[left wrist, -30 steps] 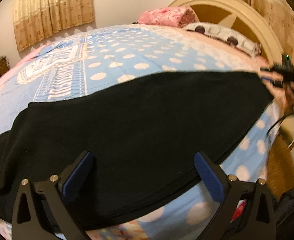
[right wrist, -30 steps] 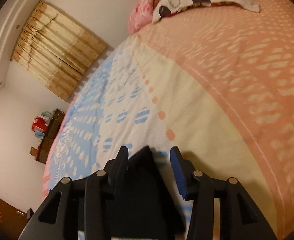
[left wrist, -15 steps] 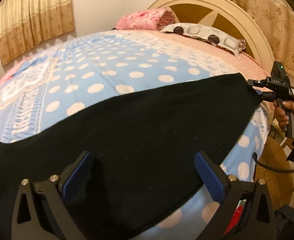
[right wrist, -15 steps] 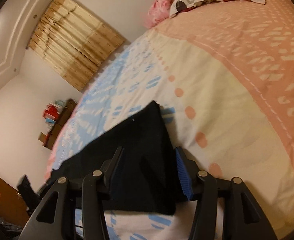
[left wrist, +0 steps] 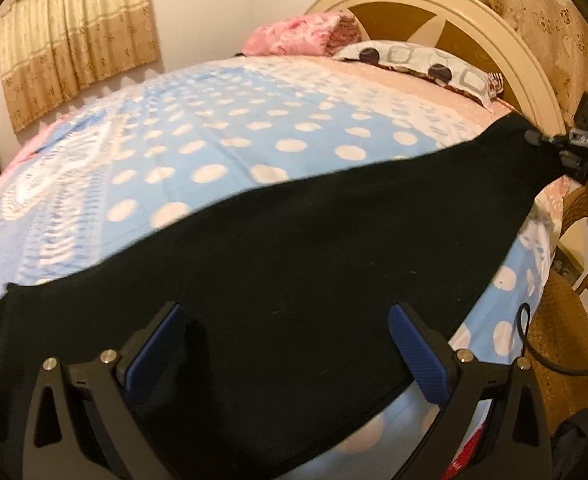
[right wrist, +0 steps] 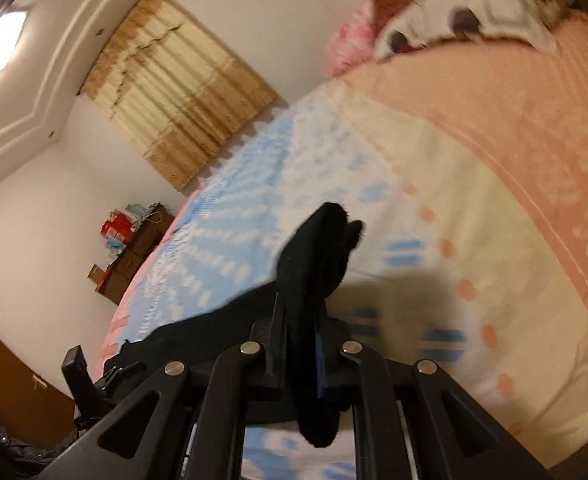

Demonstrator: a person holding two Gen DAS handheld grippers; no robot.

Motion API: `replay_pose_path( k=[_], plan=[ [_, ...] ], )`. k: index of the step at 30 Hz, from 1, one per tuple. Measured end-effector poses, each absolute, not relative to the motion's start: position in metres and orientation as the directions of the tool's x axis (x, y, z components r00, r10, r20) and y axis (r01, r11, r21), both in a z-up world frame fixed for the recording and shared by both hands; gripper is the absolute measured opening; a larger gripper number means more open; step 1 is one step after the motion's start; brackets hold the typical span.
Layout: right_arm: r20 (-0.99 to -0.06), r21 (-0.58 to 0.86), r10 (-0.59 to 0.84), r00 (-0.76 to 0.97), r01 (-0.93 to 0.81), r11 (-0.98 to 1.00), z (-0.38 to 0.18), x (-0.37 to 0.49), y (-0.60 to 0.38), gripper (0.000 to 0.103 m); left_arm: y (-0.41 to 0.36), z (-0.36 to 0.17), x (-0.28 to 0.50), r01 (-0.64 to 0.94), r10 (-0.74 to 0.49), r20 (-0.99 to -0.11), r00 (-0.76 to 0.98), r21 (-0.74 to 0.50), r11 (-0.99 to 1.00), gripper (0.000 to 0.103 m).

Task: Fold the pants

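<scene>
Black pants [left wrist: 294, 264] lying across the polka-dot bed [left wrist: 221, 152], filling the lower half of the left view, right tongs [right wrist: 300, 344] having just been closing, now pinching a pants corner, left tongs [left wrist: 285, 352] spreading wide above the fabric

Pants [left wrist: 294, 264]: matt black knit cloth, slightly fuzzy. Bedspread [left wrist: 229, 148]: soft printed cloth. Left claw [left wrist: 285, 348]: matt black plastic, ribbed blue pads, bright metal pins. Headboard [left wrist: 506, 52]: smooth painted wood.

right tongs [right wrist: 300, 332] | just closed on pants [right wrist: 314, 264] corner | corner seemingly lifted
</scene>
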State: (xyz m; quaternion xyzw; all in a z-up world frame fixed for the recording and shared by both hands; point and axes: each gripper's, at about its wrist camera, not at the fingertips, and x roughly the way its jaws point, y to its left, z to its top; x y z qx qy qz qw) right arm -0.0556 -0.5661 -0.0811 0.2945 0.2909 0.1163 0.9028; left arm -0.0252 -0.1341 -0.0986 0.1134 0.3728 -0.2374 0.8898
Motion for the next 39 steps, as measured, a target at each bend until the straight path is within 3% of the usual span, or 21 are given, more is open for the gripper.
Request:
replay_pose_path(
  k=[4, 7, 12, 20, 39],
  plan=[
    [-0.463, 0.512, 0.405, 0.789, -0.135, 0.848, -0.037, -0.051, -0.503, 0.01, -0.098, -0.085, -0.029, 0.457, -0.307, -0.701, 0.644, 0.031, 0.889, 0.103],
    [-0.518, 0.385, 0.377, 0.767, -0.184, 0.904, -0.019, -0.038, -0.436, 0.01, -0.069, -0.08, -0.031, 0.407, -0.273, -0.693, 0.667, 0.032, 0.913, 0.103],
    [-0.592, 0.223, 0.374, 0.714, -0.3, 0.927, -0.024, -0.019, -0.326, 0.01, -0.029, -0.078, -0.035, 0.337, -0.238, -0.682, 0.692, 0.014, 0.941, 0.103],
    [-0.682, 0.179, 0.423, 0.597, -0.424, 0.888, -0.07, 0.011, -0.213, 0.01, -0.008, -0.08, -0.031, 0.307, -0.249, -0.672, 0.698, -0.034, 0.951, 0.103],
    [-0.739, 0.204, 0.46, 0.492, -0.488, 0.849, -0.103, 0.029, -0.154, 0.012, 0.012, -0.088, -0.023, 0.237, -0.214, -0.675, 0.706, -0.06, 0.97, 0.103]
  ],
)
